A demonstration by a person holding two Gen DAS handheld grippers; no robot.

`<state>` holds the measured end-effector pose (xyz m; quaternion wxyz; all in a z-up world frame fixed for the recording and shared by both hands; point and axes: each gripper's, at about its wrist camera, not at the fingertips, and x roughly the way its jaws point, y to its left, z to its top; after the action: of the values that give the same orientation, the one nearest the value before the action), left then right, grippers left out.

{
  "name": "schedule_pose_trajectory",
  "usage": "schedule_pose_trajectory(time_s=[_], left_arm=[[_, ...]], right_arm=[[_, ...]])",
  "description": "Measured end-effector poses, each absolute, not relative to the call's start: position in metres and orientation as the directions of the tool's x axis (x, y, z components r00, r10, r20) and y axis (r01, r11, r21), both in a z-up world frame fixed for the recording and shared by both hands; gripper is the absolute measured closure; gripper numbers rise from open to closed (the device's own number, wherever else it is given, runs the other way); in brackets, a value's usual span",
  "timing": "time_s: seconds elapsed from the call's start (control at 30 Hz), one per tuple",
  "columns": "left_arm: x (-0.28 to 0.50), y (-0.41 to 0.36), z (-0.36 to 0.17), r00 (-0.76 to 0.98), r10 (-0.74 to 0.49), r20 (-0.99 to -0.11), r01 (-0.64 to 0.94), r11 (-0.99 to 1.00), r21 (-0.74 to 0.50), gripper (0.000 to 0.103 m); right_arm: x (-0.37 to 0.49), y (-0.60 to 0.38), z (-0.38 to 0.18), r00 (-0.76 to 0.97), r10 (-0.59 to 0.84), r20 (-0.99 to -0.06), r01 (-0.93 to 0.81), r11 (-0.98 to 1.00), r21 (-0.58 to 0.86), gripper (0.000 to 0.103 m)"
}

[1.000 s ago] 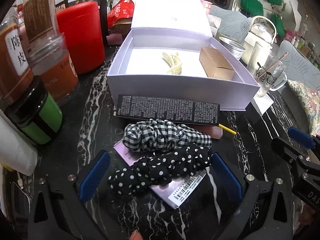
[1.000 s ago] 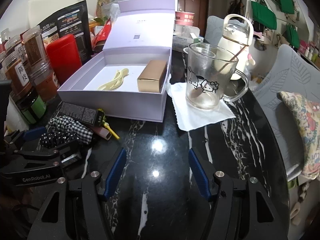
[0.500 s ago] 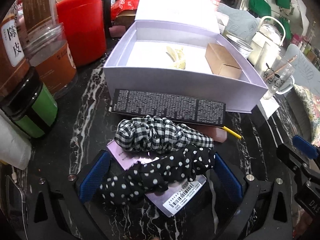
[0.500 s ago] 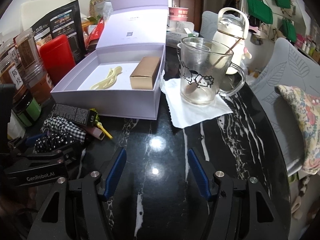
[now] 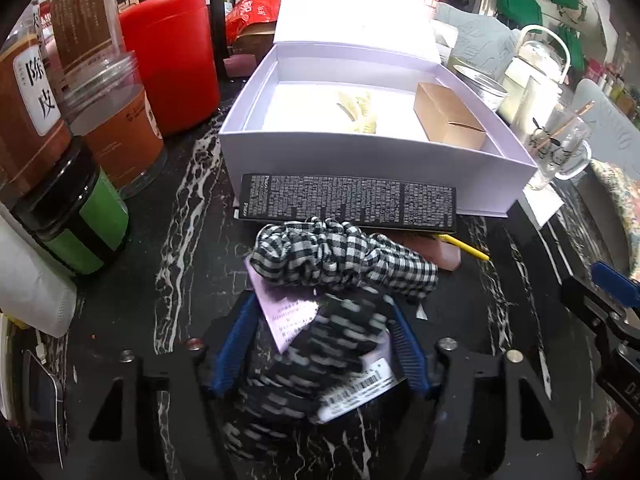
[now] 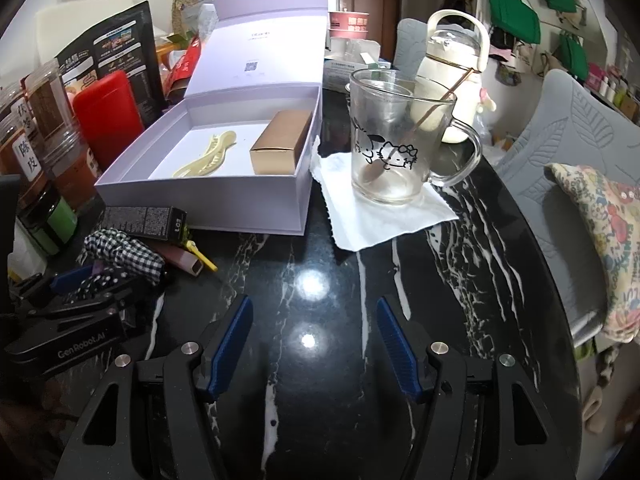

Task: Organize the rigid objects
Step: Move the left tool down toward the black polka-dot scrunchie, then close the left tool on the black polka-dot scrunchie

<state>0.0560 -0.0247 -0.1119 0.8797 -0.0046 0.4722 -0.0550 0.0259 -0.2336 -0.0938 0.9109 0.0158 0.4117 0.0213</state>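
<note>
An open lilac box [image 5: 352, 156] [image 6: 224, 204] holds a cream hair clip [image 5: 358, 112] [image 6: 208, 158] and a gold carton [image 5: 448, 122] [image 6: 280, 142]. In front of it lie a black printed carton [image 5: 348, 202] [image 6: 144, 222], a checked scrunchie [image 5: 340, 260] [image 6: 120, 254], and a pink tube with a yellow stick [image 5: 448, 250]. My left gripper [image 5: 320, 344] has closed on a polka-dot scrunchie [image 5: 320, 360] on its lilac card [image 5: 288, 316]; it looks blurred. My right gripper [image 6: 314, 340] is open and empty above bare black marble.
Jars [image 5: 100, 112], a green-labelled jar [image 5: 76, 216] and a red canister [image 5: 168, 56] stand at the left. A glass mug with a spoon [image 6: 396, 140] sits on a white napkin [image 6: 384, 216] right of the box. A white kettle [image 6: 452, 76] stands behind.
My left gripper's fingers have closed in from wide open onto the polka-dot scrunchie and its card, which are now blurred with motion. The right gripper has drifted slightly closer to the box.
</note>
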Motion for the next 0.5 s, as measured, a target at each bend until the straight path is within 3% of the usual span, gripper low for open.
schedule_pose_trajectory(time_s=[0.17,0.5], left_arm=[[0.042,-0.019,-0.108,0.553,-0.103,-0.827,0.090,0.994,-0.063,0.050],[0.018,-0.004,-0.104,0.533,-0.169,-0.829,0.114,0.985,-0.128,0.052]], right_arm=[[0.025,-0.229,-0.093,0.662,0.060,-0.747,-0.041,0.998,0.044,0.038],[0.021,-0.217,-0.093,0.659,0.091,-0.746,-0.081,0.995,0.049,0.038]])
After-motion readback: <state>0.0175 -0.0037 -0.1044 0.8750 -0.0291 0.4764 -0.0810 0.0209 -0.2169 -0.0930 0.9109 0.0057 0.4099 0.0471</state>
